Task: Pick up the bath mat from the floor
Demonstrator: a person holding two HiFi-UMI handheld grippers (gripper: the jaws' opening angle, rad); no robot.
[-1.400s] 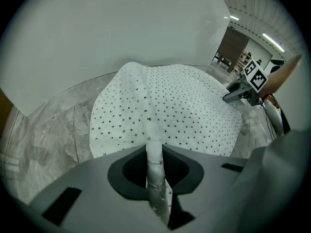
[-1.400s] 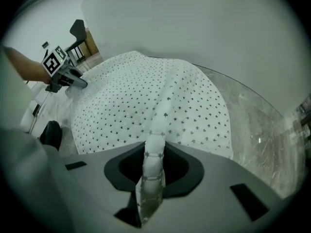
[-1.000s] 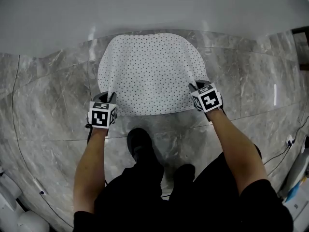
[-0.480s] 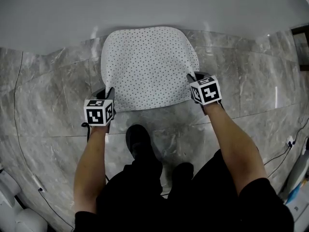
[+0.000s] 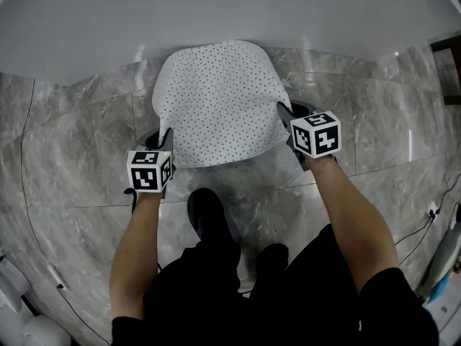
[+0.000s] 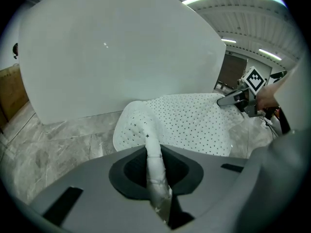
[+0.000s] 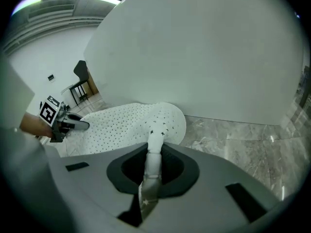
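Bath mat (image 5: 216, 99): white, rounded in outline and dotted with small dark holes. It is stretched between the 2 grippers. Its 2 near corners are raised off the floor, and its far rounded edge lies near the foot of the white wall.
Left gripper (image 5: 166, 137): clenched on the mat's near left corner. In the left gripper view a folded strip of mat runs up between the 2 jaws, pinched tight.
Right gripper (image 5: 283, 111): clenched on the mat's near right corner. In the right gripper view a similar fold of mat is squeezed between its 2 jaws.
Marker cubes: 1 on each gripper, the left cube (image 5: 150, 170) and the right cube (image 5: 315, 133), each with black-and-white square patterns.
Floor (image 5: 72, 157): grey veined marble tiles with thin joints.
White wall (image 5: 216, 13): a plain pale surface just beyond the mat's far edge.
Person: 2 bare forearms reach down to the grippers, the left forearm (image 5: 135, 244) and the right forearm (image 5: 353, 215). The clothing is dark. A dark shoe (image 5: 209, 215) stands on the tiles near the mat's lifted edge.
Cable (image 5: 25, 193): a thin dark line across the tiles at the left, well apart from the mat.
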